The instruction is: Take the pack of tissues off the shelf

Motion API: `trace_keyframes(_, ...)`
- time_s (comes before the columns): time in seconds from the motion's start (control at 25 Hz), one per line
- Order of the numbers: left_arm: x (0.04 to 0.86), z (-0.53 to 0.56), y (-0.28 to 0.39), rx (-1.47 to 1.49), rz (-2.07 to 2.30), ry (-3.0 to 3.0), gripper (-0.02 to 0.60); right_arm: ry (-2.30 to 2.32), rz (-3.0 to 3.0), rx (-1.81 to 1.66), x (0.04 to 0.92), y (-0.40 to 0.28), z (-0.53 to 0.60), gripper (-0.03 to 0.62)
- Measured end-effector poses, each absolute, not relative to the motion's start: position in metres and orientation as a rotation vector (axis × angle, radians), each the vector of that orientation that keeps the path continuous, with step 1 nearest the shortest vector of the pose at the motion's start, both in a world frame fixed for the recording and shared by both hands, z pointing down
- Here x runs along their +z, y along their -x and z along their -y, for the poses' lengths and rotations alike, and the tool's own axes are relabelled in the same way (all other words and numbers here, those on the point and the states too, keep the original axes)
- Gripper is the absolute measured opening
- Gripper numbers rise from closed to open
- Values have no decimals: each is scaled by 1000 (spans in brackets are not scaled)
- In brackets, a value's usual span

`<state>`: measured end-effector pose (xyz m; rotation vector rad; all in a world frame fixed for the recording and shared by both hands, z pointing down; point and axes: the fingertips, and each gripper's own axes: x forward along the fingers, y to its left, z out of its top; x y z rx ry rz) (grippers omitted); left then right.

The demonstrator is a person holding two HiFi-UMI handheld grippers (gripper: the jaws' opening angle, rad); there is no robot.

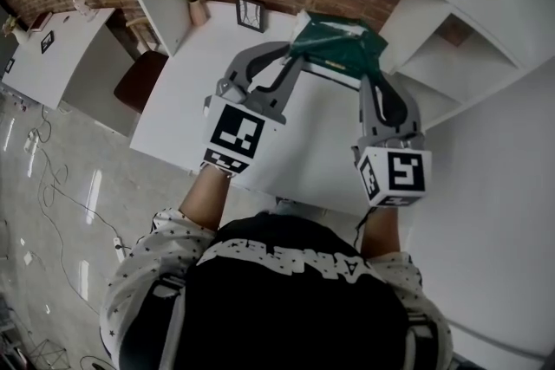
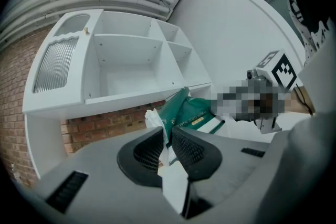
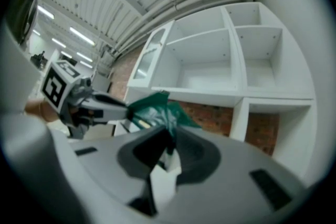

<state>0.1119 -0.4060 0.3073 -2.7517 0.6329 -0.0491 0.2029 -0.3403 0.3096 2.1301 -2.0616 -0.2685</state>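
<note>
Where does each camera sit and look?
Head view: on the head, looking down; arms, left tongs, right tongs, white table.
Left gripper view: on left tongs, facing white cubby shelf unit; own jaws show.
Right gripper view: on right tongs, facing those shelves; jaws too.
All share the green plastic tissue pack both tongs pinch.

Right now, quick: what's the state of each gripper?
Left gripper: closed on one end of the pack of tissues.
Right gripper: closed on its other end.
</note>
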Motion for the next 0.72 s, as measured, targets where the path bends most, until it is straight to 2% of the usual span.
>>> trace_keyframes(0.72,321,398,-109,-97,-626,2814,78,-2127,2051,-178,319,-199,331,72)
